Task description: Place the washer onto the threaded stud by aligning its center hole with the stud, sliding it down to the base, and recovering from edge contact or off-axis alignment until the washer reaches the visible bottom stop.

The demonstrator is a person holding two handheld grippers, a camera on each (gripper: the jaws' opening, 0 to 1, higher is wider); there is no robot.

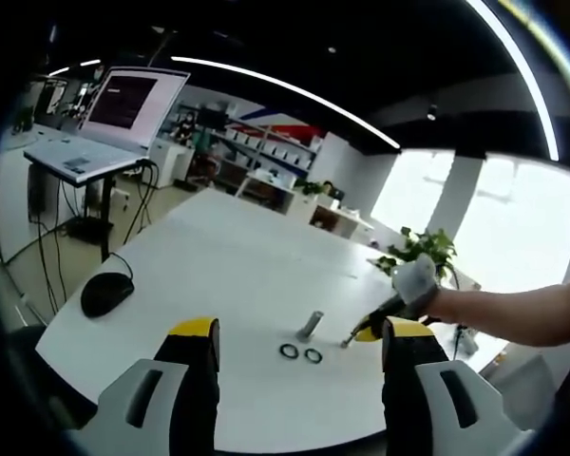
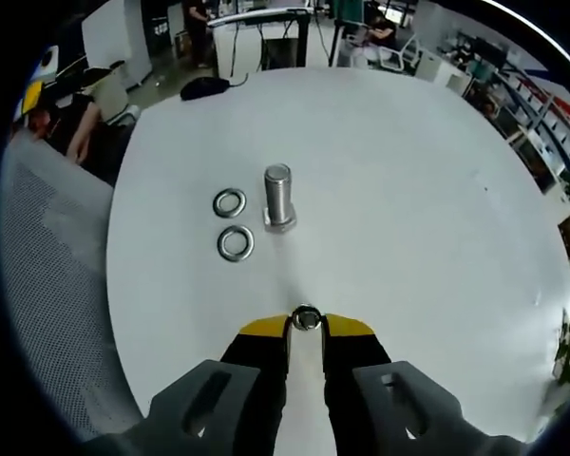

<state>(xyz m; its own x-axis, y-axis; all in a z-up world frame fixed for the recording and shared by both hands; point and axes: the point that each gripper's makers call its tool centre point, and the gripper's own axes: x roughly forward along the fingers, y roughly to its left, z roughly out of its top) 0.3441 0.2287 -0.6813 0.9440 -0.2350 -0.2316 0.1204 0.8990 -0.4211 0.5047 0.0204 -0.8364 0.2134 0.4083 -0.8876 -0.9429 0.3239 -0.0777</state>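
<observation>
A steel threaded stud point(image 2: 278, 197) stands upright on the white table point(image 2: 408, 171), head down. Two loose washers lie flat just left of it, one farther point(image 2: 229, 202) and one nearer point(image 2: 236, 243). My right gripper point(image 2: 306, 321) is shut on a third washer point(image 2: 306, 318), held at its yellow tips short of the stud. In the left gripper view the stud point(image 1: 310, 325) and two washers point(image 1: 300, 353) lie ahead between my open left gripper's jaws point(image 1: 299, 342). The right gripper point(image 1: 361, 334) comes in from the right in a gloved hand point(image 1: 416, 282).
A black mouse point(image 1: 106, 293) lies on the table's left part. A laptop point(image 1: 114, 119) sits on a stand beyond the table edge. A mesh chair back point(image 2: 47, 285) borders the table on the left in the right gripper view. People stand far behind.
</observation>
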